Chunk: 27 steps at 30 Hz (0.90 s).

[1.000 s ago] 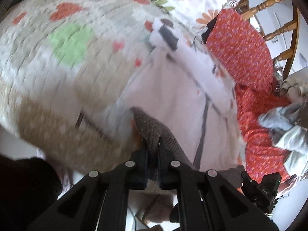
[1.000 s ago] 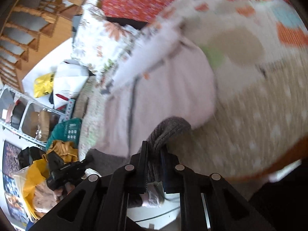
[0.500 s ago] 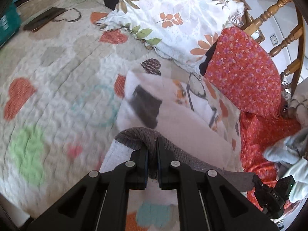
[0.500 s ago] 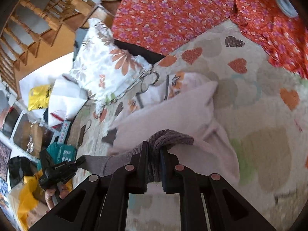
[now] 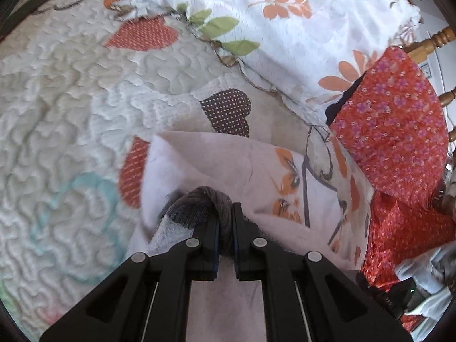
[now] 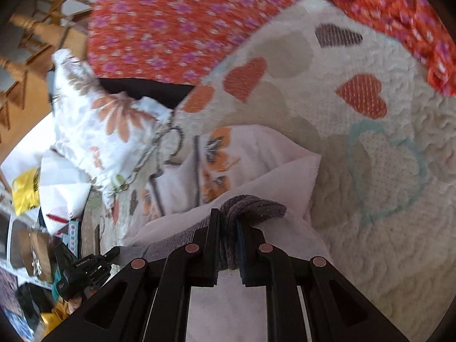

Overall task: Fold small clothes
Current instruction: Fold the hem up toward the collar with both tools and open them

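Observation:
A small pale pink garment with an orange print and a grey ribbed hem lies on a quilted bedspread with heart patches. My left gripper is shut on a bunched corner of the grey hem. The lifted half of the garment hangs folded over the printed part. In the right wrist view the same garment shows its fold edge, and my right gripper is shut on the other grey hem corner. The hem stretches between both grippers.
A flowered white pillow lies beyond the garment. Red floral cloth covers the bed to the right, before a wooden bedstead. More clothes sit at far right. Bags and shelves stand beside the bed.
Both grippers carried the grey hem forward across the bed, away from its near edge, folding the garment's lower half over its printed upper half. Both stayed shut on the hem.

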{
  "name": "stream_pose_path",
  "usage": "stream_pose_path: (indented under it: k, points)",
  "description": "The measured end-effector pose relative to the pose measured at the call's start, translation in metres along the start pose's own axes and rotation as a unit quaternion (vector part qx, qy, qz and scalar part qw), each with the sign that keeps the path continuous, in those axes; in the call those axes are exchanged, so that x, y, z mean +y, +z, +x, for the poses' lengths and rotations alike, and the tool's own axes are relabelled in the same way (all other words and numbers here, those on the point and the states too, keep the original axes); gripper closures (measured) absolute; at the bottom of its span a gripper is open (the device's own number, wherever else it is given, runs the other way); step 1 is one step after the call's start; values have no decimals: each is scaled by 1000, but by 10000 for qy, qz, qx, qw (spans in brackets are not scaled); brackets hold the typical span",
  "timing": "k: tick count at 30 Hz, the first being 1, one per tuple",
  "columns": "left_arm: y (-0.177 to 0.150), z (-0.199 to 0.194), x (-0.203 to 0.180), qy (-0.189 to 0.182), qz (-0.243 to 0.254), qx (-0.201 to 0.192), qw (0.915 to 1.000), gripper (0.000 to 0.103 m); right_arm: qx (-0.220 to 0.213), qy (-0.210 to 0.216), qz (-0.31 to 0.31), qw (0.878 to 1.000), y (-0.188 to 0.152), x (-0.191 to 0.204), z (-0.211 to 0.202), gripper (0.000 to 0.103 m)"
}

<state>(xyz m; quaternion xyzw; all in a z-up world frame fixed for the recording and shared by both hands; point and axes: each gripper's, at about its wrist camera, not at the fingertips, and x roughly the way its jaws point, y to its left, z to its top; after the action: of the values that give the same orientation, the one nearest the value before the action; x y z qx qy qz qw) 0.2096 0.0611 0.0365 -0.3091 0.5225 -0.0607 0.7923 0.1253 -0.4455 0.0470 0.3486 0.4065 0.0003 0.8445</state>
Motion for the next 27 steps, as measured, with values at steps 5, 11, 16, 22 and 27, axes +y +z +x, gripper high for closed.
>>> stream_pose_path:
  k: [5, 11, 16, 22, 27]
  points:
    - [7, 19, -6, -122, -146, -35, 9998, 90, 115, 67, 271, 9995, 11, -17, 22, 91]
    - [12, 14, -1, -358, -398, -265, 9982, 58, -187, 247, 380, 9988, 30, -27, 21, 86]
    - [9, -6, -1, -321, -438, -500, 9973, 40, -647, 58, 74, 9979, 39, -14, -3, 54]
    - [-5, -19, -15, -60, 90, -520, 9986, 40, -702, 40, -702, 9951, 21, 28, -11, 54]
    - [-23, 6, -32, 689, 1081, -160, 9916, 34, 82, 79, -1251, 9921, -4, 48, 27, 54]
